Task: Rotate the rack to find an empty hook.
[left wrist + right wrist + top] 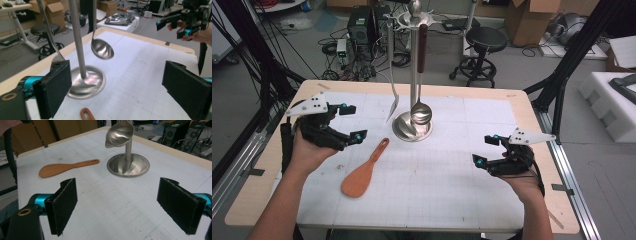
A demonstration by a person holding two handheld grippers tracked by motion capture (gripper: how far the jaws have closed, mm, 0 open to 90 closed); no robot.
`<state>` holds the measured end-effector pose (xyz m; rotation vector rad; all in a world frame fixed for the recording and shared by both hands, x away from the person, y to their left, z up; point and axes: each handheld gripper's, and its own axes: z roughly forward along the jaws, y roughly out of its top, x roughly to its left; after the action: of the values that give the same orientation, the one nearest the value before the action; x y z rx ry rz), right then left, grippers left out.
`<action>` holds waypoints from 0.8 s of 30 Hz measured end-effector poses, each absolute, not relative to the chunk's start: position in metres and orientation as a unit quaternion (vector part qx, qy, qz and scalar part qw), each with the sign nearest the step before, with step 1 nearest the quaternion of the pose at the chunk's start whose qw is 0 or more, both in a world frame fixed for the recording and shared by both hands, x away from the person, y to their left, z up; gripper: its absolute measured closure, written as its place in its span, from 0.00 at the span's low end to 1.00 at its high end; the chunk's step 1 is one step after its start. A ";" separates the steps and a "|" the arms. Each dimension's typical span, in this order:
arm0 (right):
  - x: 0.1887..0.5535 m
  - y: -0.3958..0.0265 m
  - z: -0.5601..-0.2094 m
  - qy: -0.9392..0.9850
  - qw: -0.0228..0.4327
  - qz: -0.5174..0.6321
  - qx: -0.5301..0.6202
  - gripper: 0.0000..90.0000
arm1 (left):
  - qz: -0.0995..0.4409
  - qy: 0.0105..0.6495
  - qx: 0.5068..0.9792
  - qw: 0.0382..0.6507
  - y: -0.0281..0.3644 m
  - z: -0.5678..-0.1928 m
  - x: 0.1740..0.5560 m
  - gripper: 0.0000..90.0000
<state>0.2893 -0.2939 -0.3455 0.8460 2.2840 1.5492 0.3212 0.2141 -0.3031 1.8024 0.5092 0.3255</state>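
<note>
Wooden spatula [362, 172]: orange-brown, flat oval blade, slotted handle end; flat on table [452, 200], near left gripper [353, 122], jaws apart, empty. Right gripper [488, 150] likewise apart. Slot seen close in left gripper view, blade cropped.

An orange-brown wooden spatula [362, 172] lies on the white, faintly gridded table [452, 190] with its tan edge, near the shiny silver stand [412, 125] and ladle [421, 113].
</note>
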 end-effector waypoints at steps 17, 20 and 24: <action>0.291 -0.294 -0.346 0.785 0.124 0.533 0.290 0.18 | 0.145 0.238 0.776 0.566 0.224 -0.339 0.302 0.03; 0.292 -0.292 -0.347 0.787 0.125 0.532 0.286 0.18 | 0.144 0.234 0.777 0.566 0.224 -0.340 0.301 0.02; 0.292 -0.293 -0.347 0.787 0.124 0.531 0.287 0.18 | 0.146 0.239 0.778 0.562 0.226 -0.343 0.301 0.02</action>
<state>0.2923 -0.2927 -0.3471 0.8370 2.2961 1.5494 0.3006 0.2263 -0.3428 1.8328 0.5623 0.3438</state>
